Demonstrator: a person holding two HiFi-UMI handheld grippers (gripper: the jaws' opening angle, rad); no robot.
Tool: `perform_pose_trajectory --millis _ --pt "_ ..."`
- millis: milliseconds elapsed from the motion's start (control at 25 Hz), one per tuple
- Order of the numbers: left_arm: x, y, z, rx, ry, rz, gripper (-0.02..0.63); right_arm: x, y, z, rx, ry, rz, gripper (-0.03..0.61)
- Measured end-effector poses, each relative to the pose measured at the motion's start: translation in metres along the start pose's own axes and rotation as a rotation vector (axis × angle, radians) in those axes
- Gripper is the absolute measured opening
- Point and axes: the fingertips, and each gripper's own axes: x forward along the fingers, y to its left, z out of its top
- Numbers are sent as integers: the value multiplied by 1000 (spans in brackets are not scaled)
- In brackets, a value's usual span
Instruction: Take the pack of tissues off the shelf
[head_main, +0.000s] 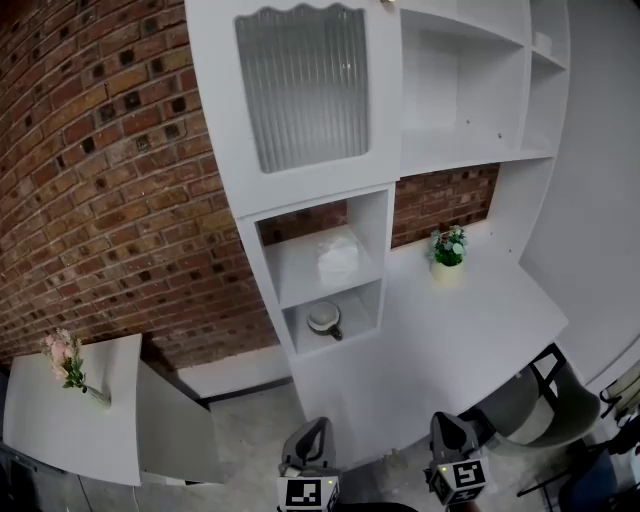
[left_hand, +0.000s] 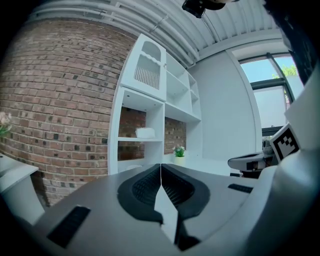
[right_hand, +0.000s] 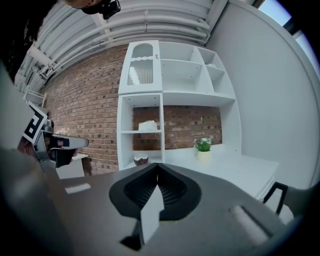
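The white pack of tissues (head_main: 338, 259) lies on the middle shelf of the white shelf unit (head_main: 262, 268), in front of a brick back wall. It also shows small in the left gripper view as the tissues (left_hand: 145, 132) and in the right gripper view as the tissues (right_hand: 148, 126). Both grippers hang low near the head view's bottom edge, well short of the shelf: my left gripper (head_main: 311, 440) and my right gripper (head_main: 449, 432). Each has its jaws pressed together with nothing between them, as seen at the left gripper (left_hand: 160, 167) and the right gripper (right_hand: 157, 167).
A round brownish bowl-like object (head_main: 324, 319) sits on the shelf below the tissues. A small potted plant (head_main: 447, 250) stands on the white desk (head_main: 470, 330). A chair (head_main: 535, 400) is at the desk's right. A white side table (head_main: 70, 420) with pink flowers (head_main: 63, 360) stands left.
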Motion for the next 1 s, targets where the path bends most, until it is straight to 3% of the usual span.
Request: perform_pose_trajectory --millis 1000 --pt "72 84 19 -10 -7 -184 12 87 49 21 24 -5 -150 3"
